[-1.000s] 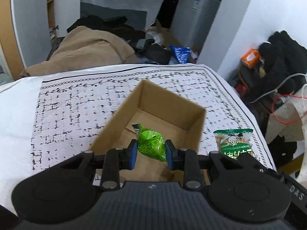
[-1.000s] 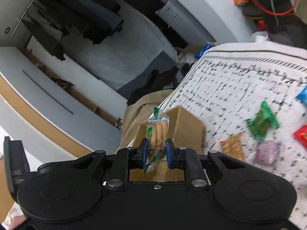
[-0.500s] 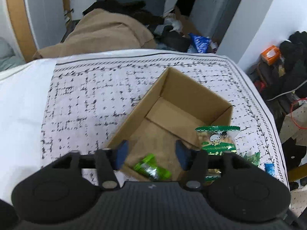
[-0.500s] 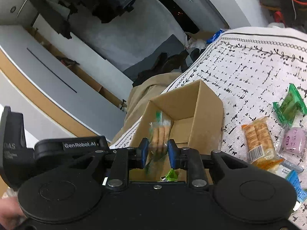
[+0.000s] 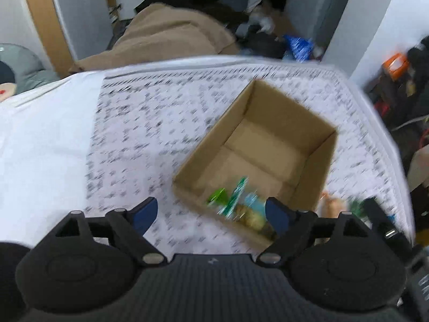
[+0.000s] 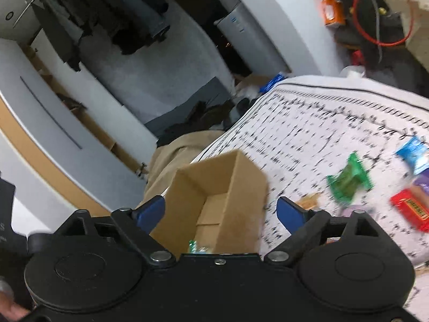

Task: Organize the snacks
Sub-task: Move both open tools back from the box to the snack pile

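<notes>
An open cardboard box (image 5: 316, 139) stands on the patterned tablecloth (image 5: 150, 123). In its near corner lie a green snack packet (image 5: 217, 196) and a biscuit packet (image 5: 246, 209), both blurred. My left gripper (image 5: 210, 210) is open and empty, just short of the box's near-left wall. In the right wrist view my right gripper (image 6: 221, 213) is open and empty above the box (image 6: 241, 171); a bit of the biscuit packet (image 6: 197, 248) shows inside it.
Loose snacks lie on the cloth to the right of the box: a green packet (image 6: 348, 178), a blue packet (image 6: 413, 153), a red packet (image 6: 413, 209) and an orange cracker pack (image 6: 308, 200). A brown blanket (image 5: 166, 35) and clutter lie beyond the table's far edge.
My left gripper opened and dropped the green packet into the box. My right gripper then opened and let the biscuit packet fall in. Both cameras are moving, with blur.
</notes>
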